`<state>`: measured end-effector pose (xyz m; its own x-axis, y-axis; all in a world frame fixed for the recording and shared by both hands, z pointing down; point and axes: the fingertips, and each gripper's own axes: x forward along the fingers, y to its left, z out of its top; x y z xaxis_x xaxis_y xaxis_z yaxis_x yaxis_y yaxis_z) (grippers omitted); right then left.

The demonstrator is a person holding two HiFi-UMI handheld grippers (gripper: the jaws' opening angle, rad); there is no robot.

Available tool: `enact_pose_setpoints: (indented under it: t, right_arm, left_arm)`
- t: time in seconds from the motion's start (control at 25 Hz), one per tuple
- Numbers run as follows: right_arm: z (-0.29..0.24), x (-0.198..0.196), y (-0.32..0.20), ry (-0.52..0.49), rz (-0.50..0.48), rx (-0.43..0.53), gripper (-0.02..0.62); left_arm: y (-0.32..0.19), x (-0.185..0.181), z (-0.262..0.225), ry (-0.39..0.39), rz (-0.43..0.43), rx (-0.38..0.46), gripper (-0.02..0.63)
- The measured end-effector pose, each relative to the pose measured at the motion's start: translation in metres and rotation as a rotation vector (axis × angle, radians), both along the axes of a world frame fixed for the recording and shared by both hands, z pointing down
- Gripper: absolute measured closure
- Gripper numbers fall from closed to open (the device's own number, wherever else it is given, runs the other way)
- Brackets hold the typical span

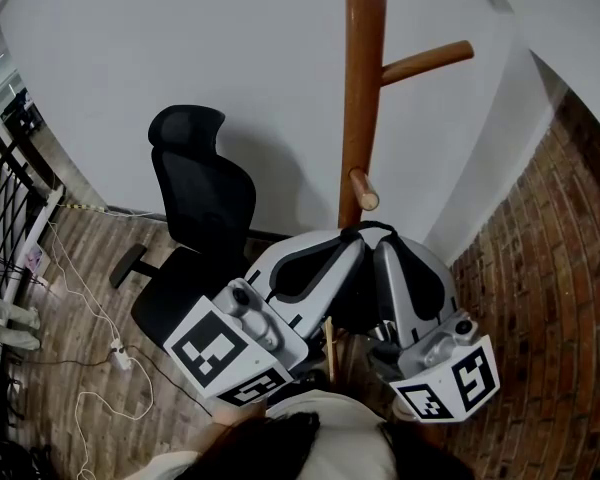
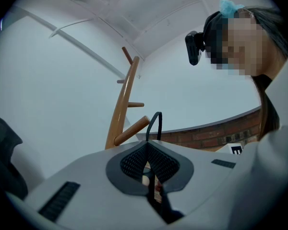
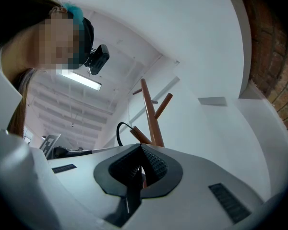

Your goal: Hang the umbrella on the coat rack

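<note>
The wooden coat rack stands straight ahead, with a short lower peg pointing toward me and a longer peg higher on the right. Just under the short peg, my left gripper and right gripper meet tip to tip. Both are shut on the umbrella's thin black strap. Its loop rises above the left gripper, close to the peg. From the right gripper the loop curves up beside the peg. The umbrella's body is hidden under the grippers.
A black office chair stands to the left of the rack, on a wooden floor with white cables. A white wall is behind the rack and a brick wall is on the right. The person's head shows in both gripper views.
</note>
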<state>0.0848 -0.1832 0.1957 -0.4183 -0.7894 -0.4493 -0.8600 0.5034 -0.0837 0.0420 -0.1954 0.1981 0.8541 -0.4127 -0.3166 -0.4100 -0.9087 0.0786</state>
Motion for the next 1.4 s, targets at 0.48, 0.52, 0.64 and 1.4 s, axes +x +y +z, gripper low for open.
enact_pose_setpoints:
  t: [0.48,0.52,0.64,1.4]
  right_arm:
    - [-0.011,-0.003,-0.013,-0.010,-0.002,0.016,0.560]
    - [-0.011,-0.003,-0.014,-0.019,-0.006,0.013,0.560]
    - [-0.011,-0.001,-0.018,-0.051,-0.019,0.006,0.560]
    - [0.012,0.006,-0.041,-0.047,0.013,-0.053,0.560]
  left_arm:
    - [-0.017,-0.003,-0.010,0.005,0.012,-0.007,0.597]
    - [-0.018,-0.003,-0.010,0.008,0.014,-0.012,0.596]
    - [-0.020,-0.002,-0.010,0.007,0.018,-0.019,0.597]
    - [-0.040,0.010,0.011,-0.027,0.021,-0.072,0.596]
